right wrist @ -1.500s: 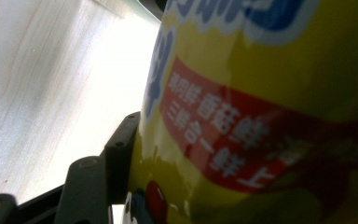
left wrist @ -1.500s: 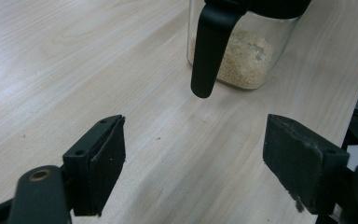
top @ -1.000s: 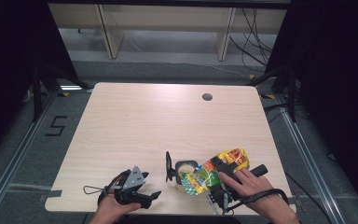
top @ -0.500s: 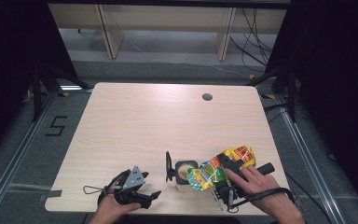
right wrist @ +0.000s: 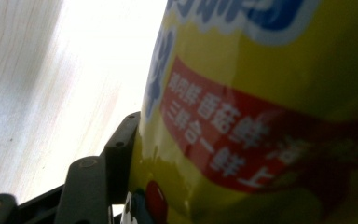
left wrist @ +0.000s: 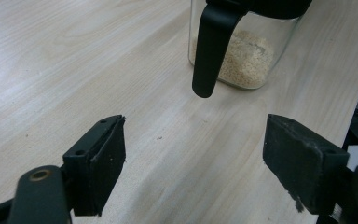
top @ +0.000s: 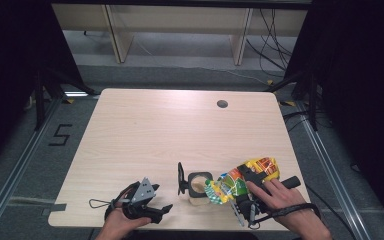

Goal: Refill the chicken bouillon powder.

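Note:
A small glass jar (top: 198,186) with pale granules in it stands near the table's front edge, its black lid (top: 181,178) flipped up on its left. My right gripper (top: 251,176) is shut on a yellow snack bag (top: 240,181), which lies tilted with its crumpled end at the jar's rim. In the right gripper view the bag (right wrist: 261,116) presses against one black finger (right wrist: 121,149). My left gripper (top: 164,210) rests open on the table left of the jar. Its jaws (left wrist: 196,168) stand wide apart with nothing between them, facing the jar (left wrist: 247,65) and its hanging lid (left wrist: 209,51).
The light wooden table (top: 155,135) has a round cable hole (top: 222,104) near its far edge. Metal floor rails run along both sides, and a shelf frame (top: 180,30) stands beyond the table.
The bag's end has drawn back a little to the right, uncovering the jar's mouth. The left gripper has stayed put.

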Available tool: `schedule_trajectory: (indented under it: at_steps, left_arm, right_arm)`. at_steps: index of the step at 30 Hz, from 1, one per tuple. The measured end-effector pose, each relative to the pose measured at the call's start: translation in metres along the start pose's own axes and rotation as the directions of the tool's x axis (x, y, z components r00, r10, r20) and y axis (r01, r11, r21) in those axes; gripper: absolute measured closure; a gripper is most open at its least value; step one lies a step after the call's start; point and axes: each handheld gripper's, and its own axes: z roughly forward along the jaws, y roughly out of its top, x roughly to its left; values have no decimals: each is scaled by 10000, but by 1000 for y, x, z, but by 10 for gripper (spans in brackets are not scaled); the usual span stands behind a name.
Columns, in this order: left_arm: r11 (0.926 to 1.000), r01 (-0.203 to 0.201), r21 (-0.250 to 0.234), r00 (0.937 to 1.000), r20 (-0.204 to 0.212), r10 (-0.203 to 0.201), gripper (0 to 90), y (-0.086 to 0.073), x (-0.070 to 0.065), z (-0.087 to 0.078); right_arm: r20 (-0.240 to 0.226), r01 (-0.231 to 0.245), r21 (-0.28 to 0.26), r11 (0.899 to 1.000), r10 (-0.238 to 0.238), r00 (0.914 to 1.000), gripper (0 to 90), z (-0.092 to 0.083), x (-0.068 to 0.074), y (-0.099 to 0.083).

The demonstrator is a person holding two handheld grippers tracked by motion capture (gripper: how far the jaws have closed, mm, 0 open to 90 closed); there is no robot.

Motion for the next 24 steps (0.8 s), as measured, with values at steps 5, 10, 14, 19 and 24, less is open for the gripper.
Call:
schedule_trajectory:
  at_steps: [5,10,14,19,24]
  left_arm:
    - [10000,6,-95,10000,39,-5,208,0,0,0]
    - [9998,-54,-178,10000,71,56,208,0,0,0]
    - [10000,-65,-11,10000,-15,65,208,0,0,0]
    - [10000,31,-85,10000,18,-31,208,0,-1,0]
    - [9999,94,-88,9999,53,-94,208,0,0,1]
  right_arm:
    - [-72,-27,57,10000,28,10000,405,-2,1,-1]
    - [-5,-85,34,10000,85,10000,405,-5,2,3]
    - [126,-19,-145,9999,21,9999,405,-9,0,5]
    - [-62,230,-206,9995,-232,9997,406,-4,1,10]
    - [-11,139,-175,9997,-139,9999,406,-5,0,10]
